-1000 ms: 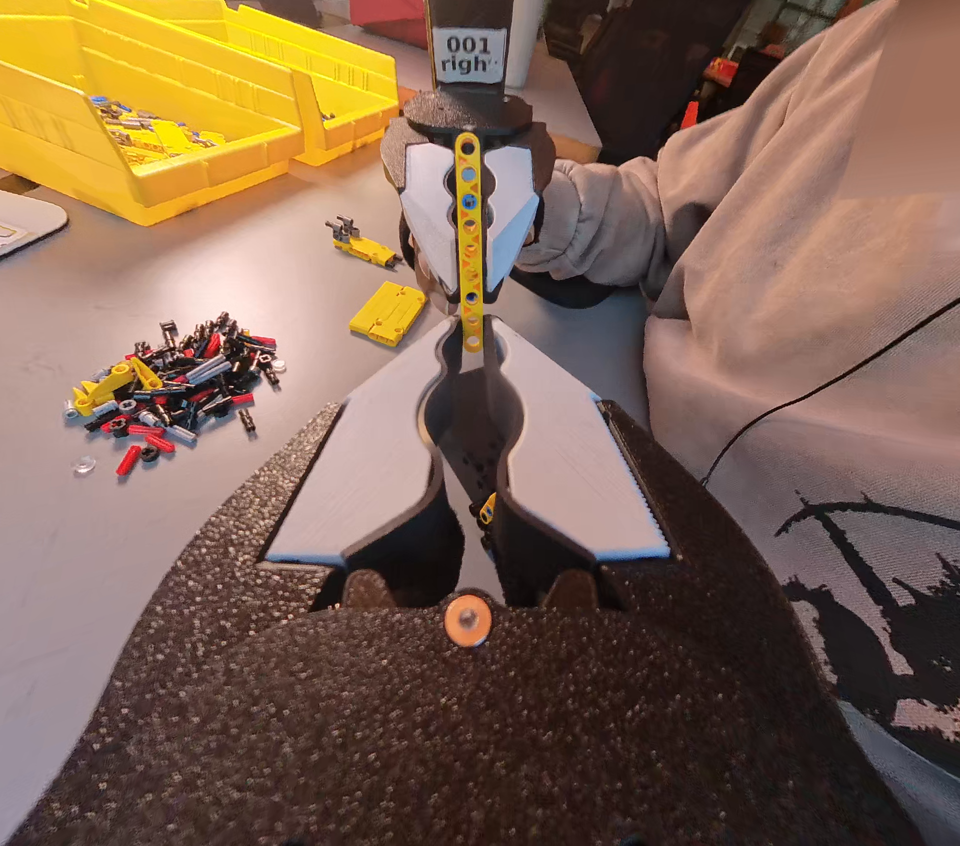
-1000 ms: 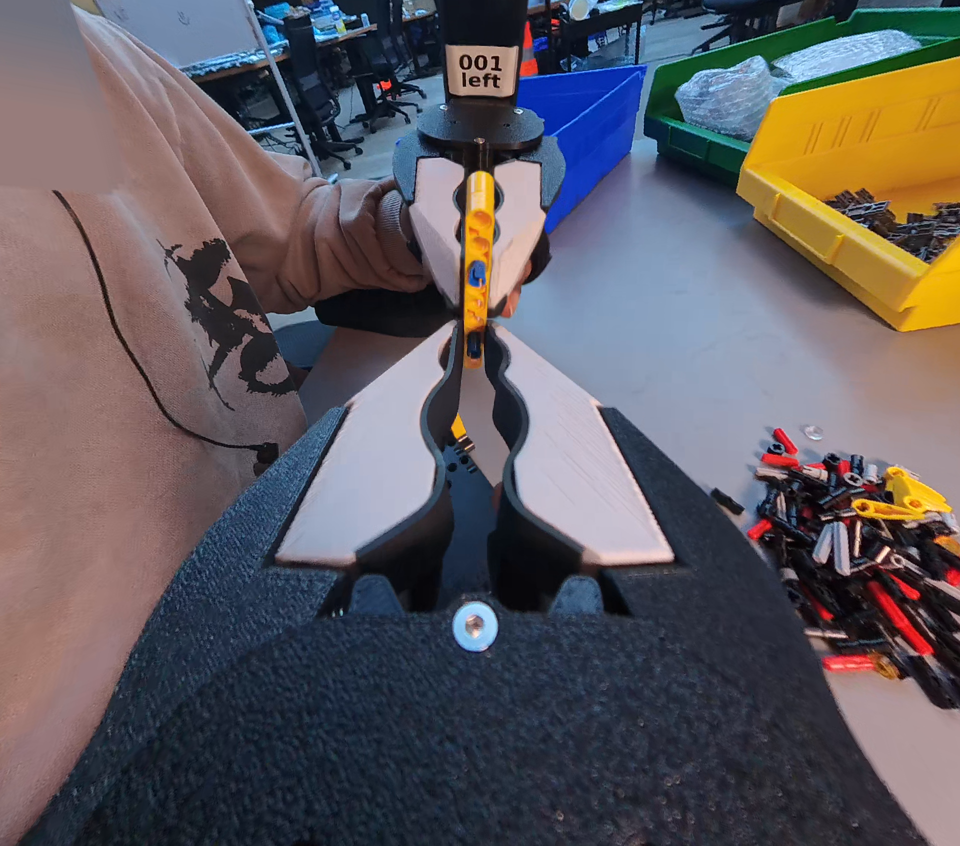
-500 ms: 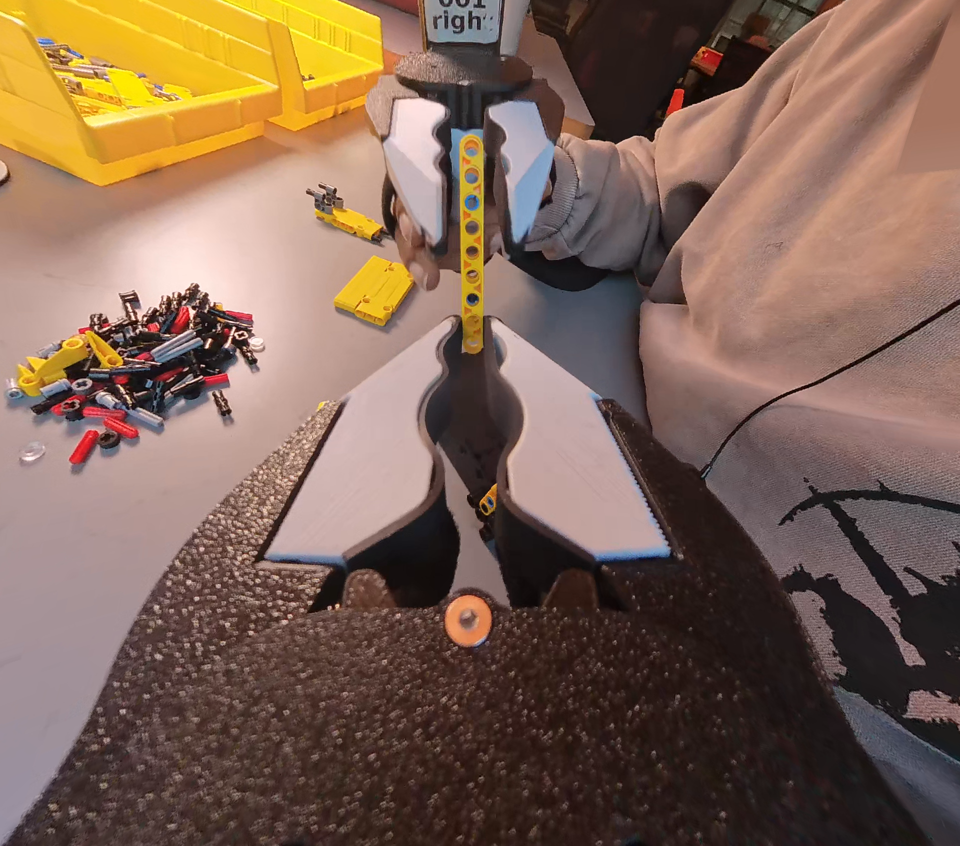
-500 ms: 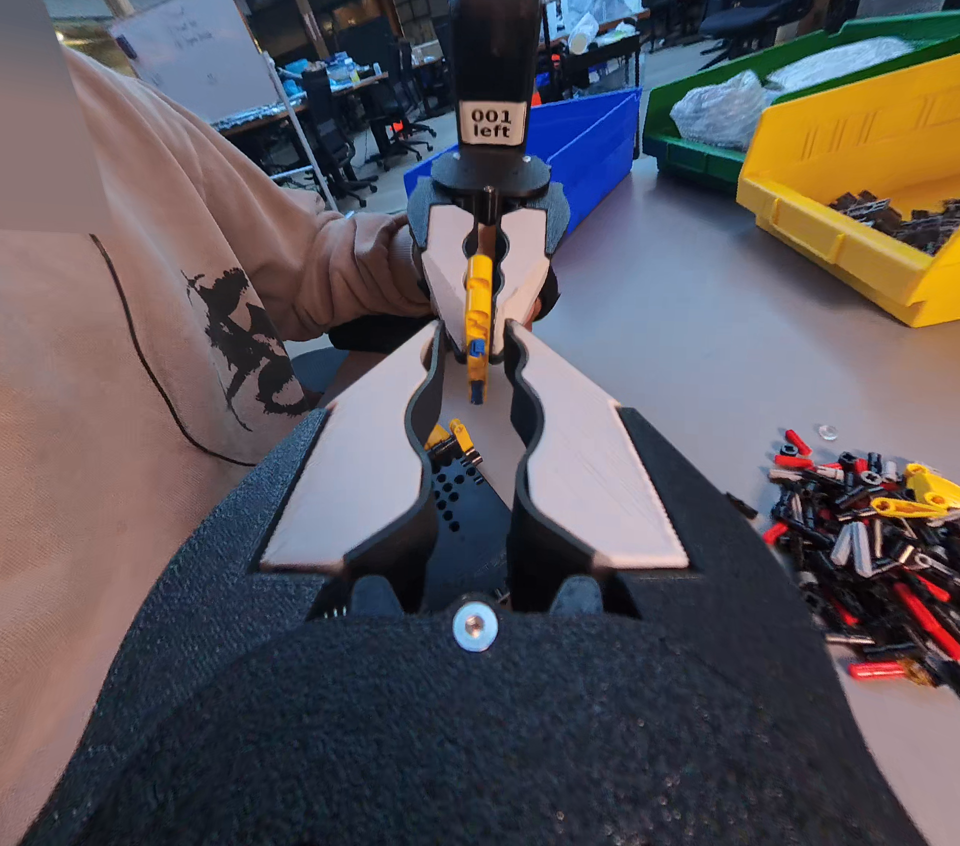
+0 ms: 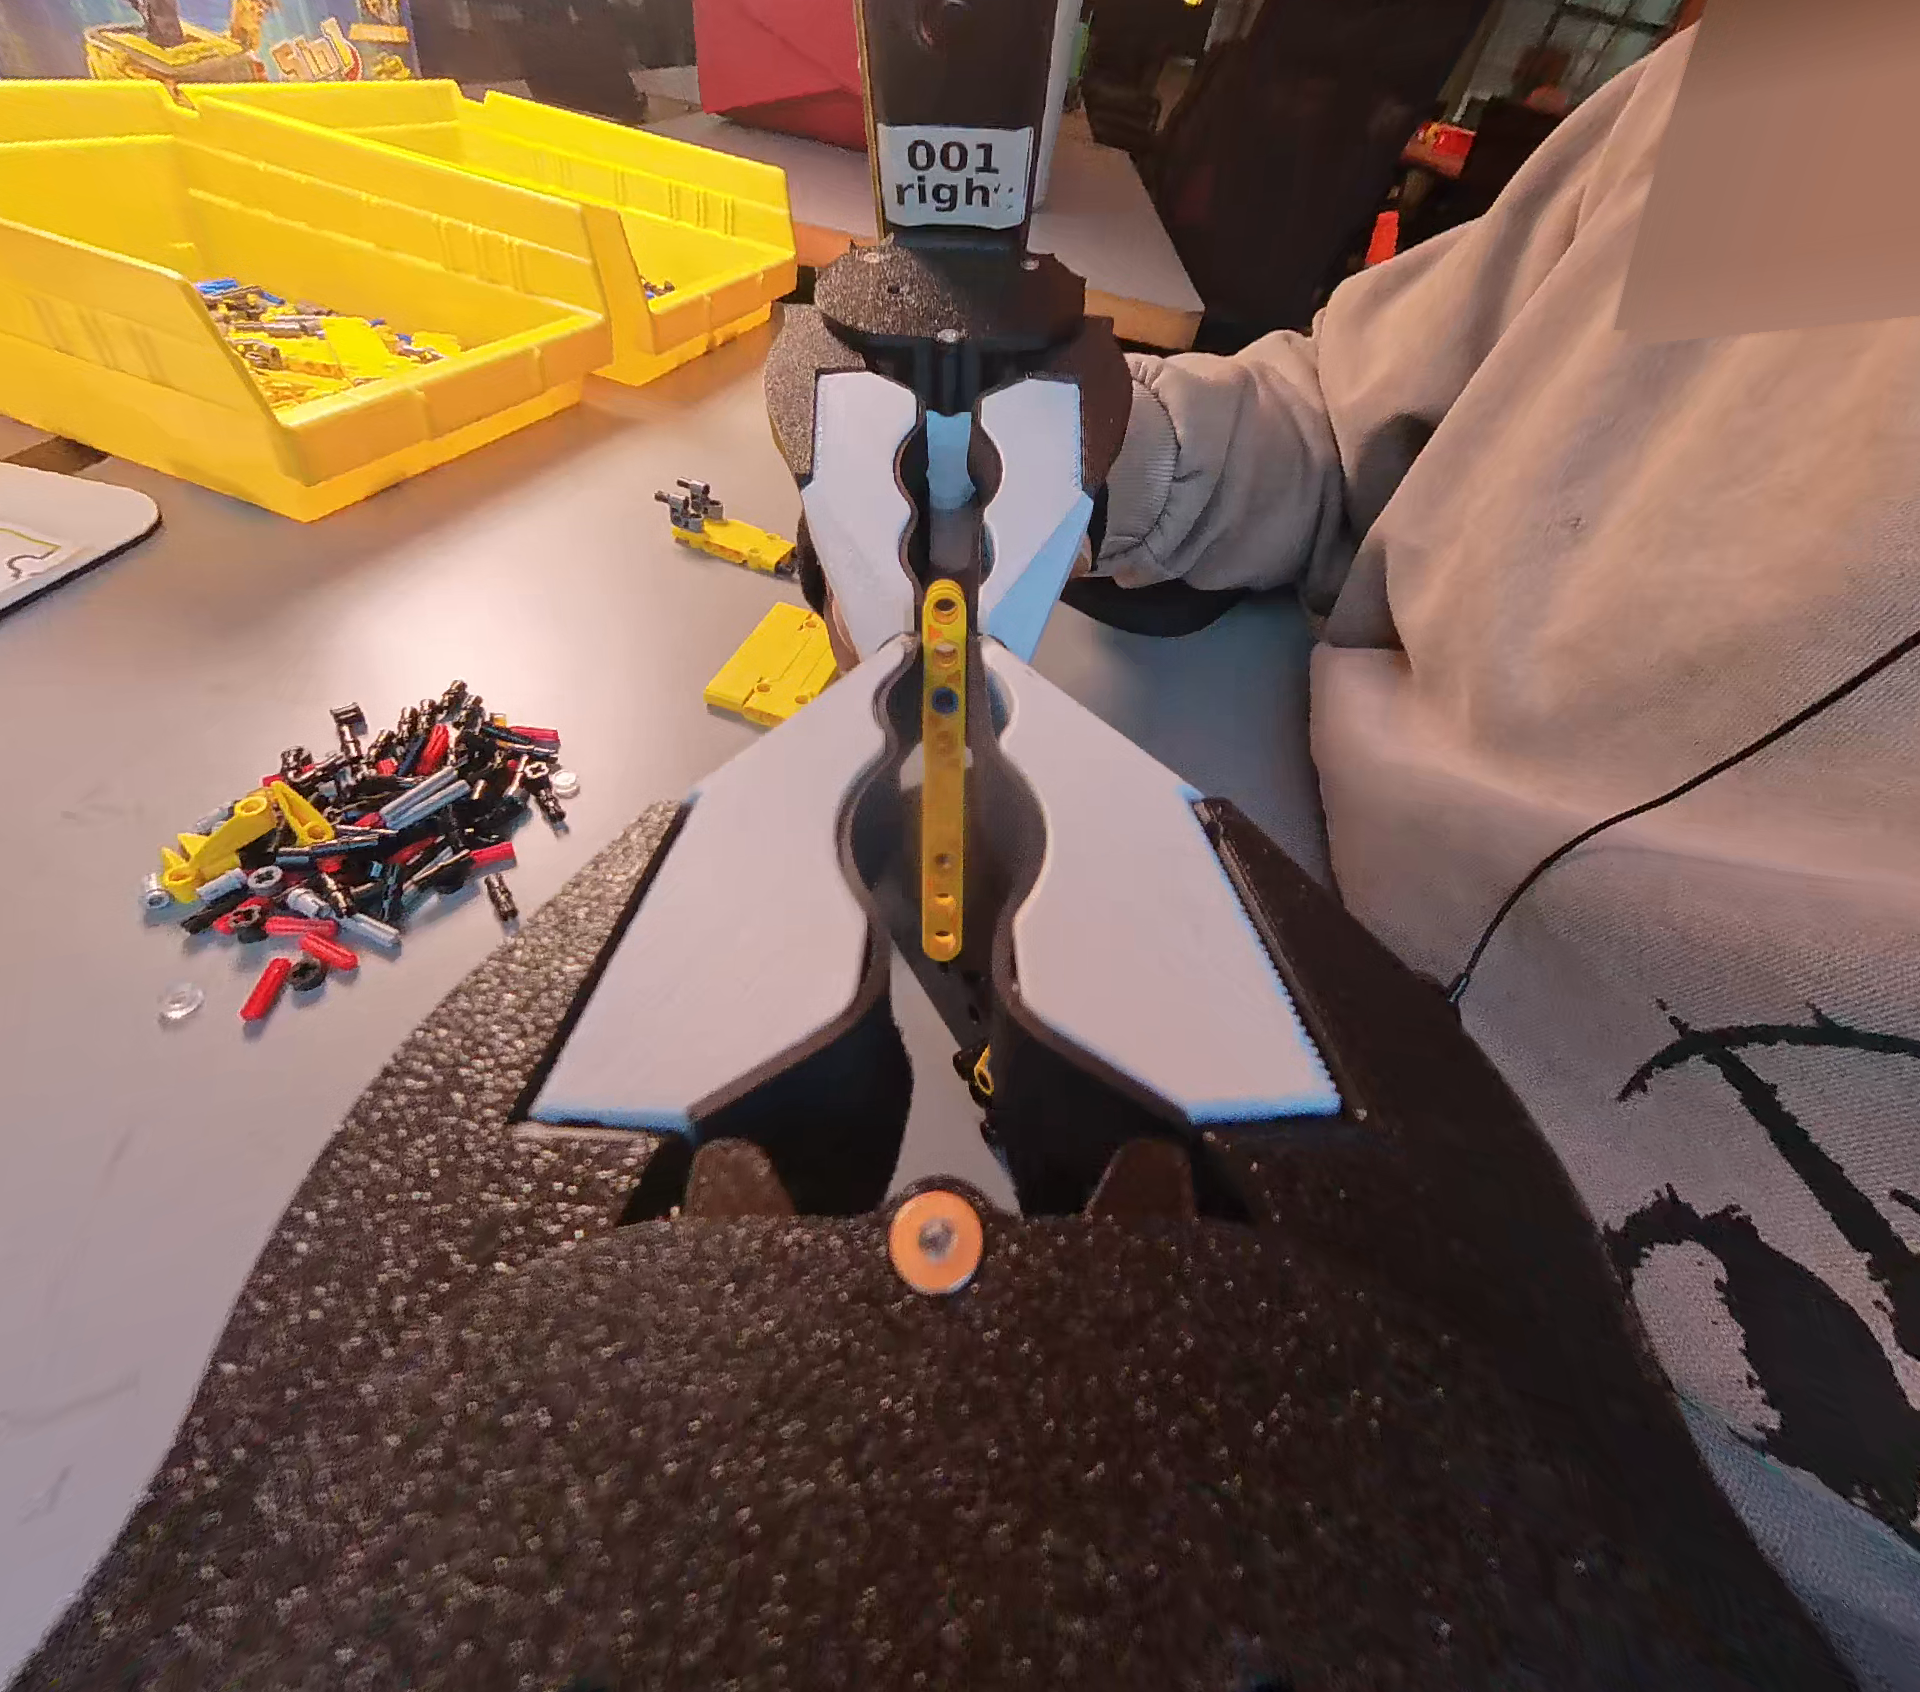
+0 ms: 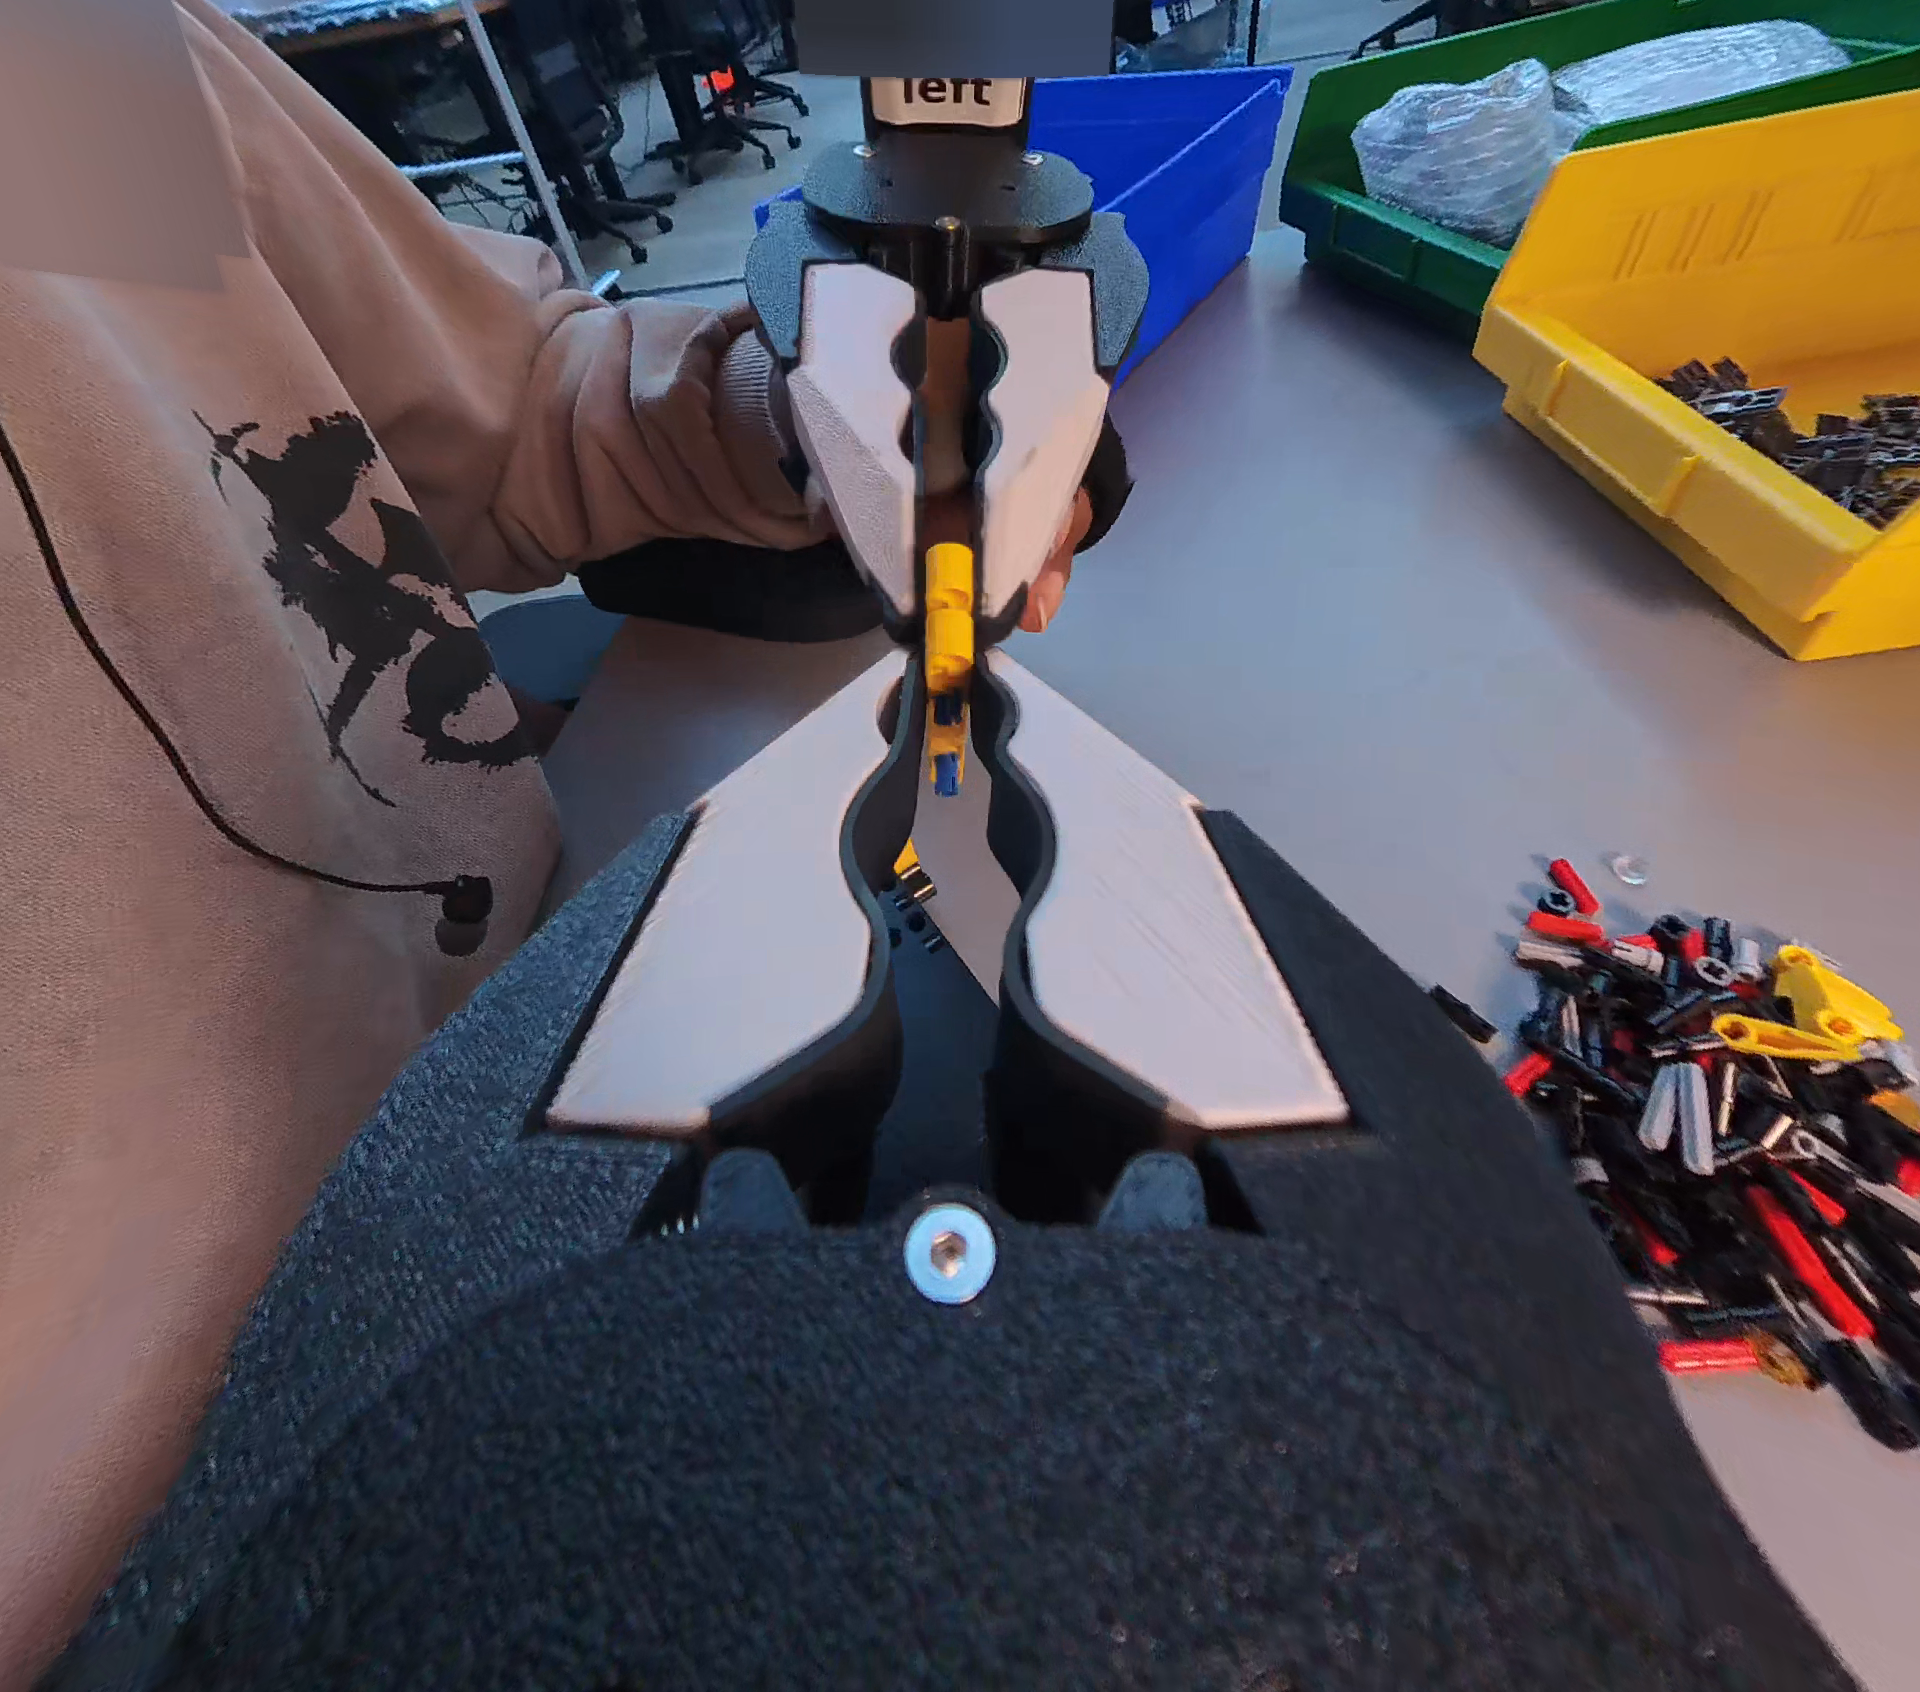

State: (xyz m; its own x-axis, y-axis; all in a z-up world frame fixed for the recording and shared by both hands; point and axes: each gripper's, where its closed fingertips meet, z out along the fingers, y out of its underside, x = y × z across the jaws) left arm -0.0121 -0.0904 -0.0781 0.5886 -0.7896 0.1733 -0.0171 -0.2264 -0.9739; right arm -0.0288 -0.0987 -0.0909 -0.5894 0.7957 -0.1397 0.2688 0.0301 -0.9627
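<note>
Quick one, L to R. The yellow bins (image 5: 312, 447) sit along the far edge of the table (image 5: 156, 1175), with the pile of small pins (image 5: 353, 853) mid-table and a flat yellow plate (image 5: 774, 666) just behind the left gripper's tips. The left gripper (image 5: 943, 655) is closed on the yellow beam (image 5: 942, 769). The beam has slid deeper, so most of it now lies back btwn the fingers and only the far end pokes out. The right gripper (image 6: 948, 671) was spread wide half a sec ago and looks pinched on that far end now (nose to nose w/ the left). Beam's up off the table, held from both ends.
</note>
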